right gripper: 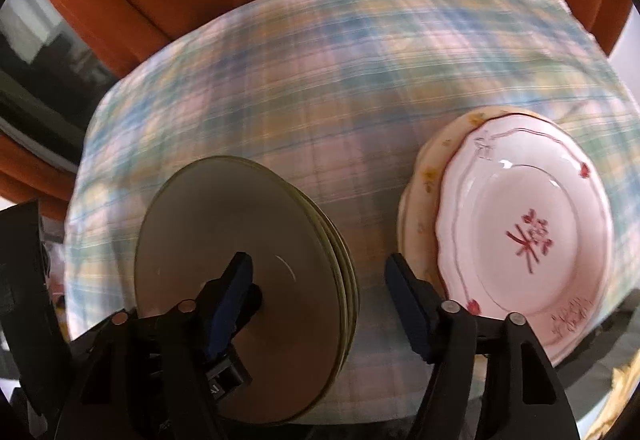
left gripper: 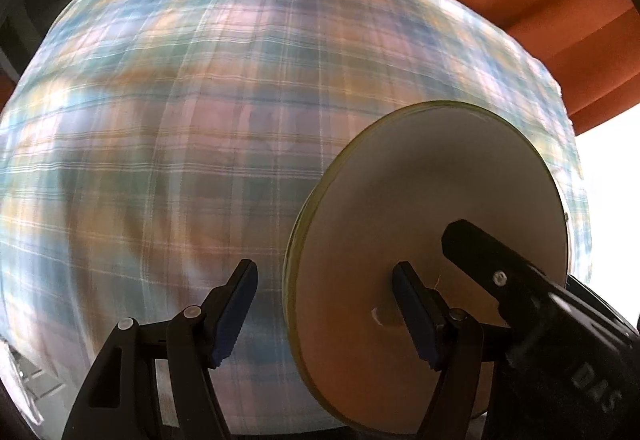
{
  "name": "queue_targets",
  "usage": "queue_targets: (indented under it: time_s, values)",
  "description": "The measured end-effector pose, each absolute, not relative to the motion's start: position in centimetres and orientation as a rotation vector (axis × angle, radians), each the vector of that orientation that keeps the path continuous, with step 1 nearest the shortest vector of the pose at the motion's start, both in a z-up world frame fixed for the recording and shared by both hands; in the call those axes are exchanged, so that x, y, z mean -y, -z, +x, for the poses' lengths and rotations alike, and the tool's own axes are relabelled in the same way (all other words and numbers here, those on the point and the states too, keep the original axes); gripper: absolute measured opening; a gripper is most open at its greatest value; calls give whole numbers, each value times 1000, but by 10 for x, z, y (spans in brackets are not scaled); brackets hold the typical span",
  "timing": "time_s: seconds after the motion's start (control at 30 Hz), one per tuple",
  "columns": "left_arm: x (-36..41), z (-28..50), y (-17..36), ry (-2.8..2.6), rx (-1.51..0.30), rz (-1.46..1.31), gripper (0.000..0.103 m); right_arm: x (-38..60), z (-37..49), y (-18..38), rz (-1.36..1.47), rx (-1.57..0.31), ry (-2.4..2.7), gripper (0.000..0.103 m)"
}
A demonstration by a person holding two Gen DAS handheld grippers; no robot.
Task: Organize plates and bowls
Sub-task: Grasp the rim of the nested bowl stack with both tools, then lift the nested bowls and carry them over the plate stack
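Sorting looks well along, as far as these views reach: the olive plates (right gripper: 240, 280) sit in one stack on the plaid cloth (left gripper: 200, 120), the pink plate (right gripper: 528, 232) tops a cream floral plate (right gripper: 424, 184) just right of them, and no bowl is in view. The left gripper (left gripper: 324, 312) straddles the olive stack's edge, jaws apart and pressing nothing — the right gripper (right gripper: 320, 304) hangs open over the gap between the stacks. The olive plates are plain, thin-rimmed and slightly staggered; the pink one is scalloped, with red markings.
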State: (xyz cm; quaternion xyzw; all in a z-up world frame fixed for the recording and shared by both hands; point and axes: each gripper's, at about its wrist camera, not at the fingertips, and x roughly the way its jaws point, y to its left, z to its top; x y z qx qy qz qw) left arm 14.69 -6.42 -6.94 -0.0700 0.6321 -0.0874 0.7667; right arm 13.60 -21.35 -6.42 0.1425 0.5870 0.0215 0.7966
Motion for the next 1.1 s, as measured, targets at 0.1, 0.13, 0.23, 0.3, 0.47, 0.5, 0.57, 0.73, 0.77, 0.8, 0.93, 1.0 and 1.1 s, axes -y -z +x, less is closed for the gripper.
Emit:
queue_targets:
  time_s: [0.1, 0.13, 0.23, 0.3, 0.47, 0.5, 0.57, 0.73, 0.77, 0.8, 0.93, 1.0, 1.1]
  values:
    - [69, 149, 68, 159, -1382, -132, 72, 219, 143, 73, 345, -1286, -93, 56]
    - [70, 149, 68, 153, -1383, -125, 72, 221, 145, 76, 359, -1292, -105, 55]
    - [74, 150, 66, 135, -1386, -94, 72, 225, 149, 83, 397, -1310, -135, 50]
    - [75, 150, 66, 128, -1387, -78, 72, 228, 151, 88, 428, -1324, -162, 49]
    - [77, 151, 65, 125, -1395, -63, 72, 232, 152, 93, 486, -1329, -211, 44]
    - [77, 152, 65, 125, -1398, -65, 72, 232, 152, 94, 491, -1332, -220, 43]
    - [76, 153, 65, 127, -1407, -66, 72, 231, 153, 93, 483, -1333, -222, 43]
    - [82, 156, 66, 196, -1424, -100, 57, 230, 153, 90, 458, -1337, -214, 41]
    - [84, 156, 66, 198, -1425, -88, 57, 230, 154, 90, 453, -1336, -211, 40]
    - [84, 156, 66, 202, -1427, -89, 57, 229, 153, 88, 441, -1336, -199, 40]
    - [79, 156, 67, 223, -1434, -112, 57, 223, 150, 78, 389, -1314, -165, 40]
    - [76, 154, 66, 243, -1437, -128, 57, 220, 149, 76, 374, -1310, -151, 40]
    - [72, 151, 65, 276, -1445, -143, 57, 220, 145, 75, 386, -1309, -120, 40]
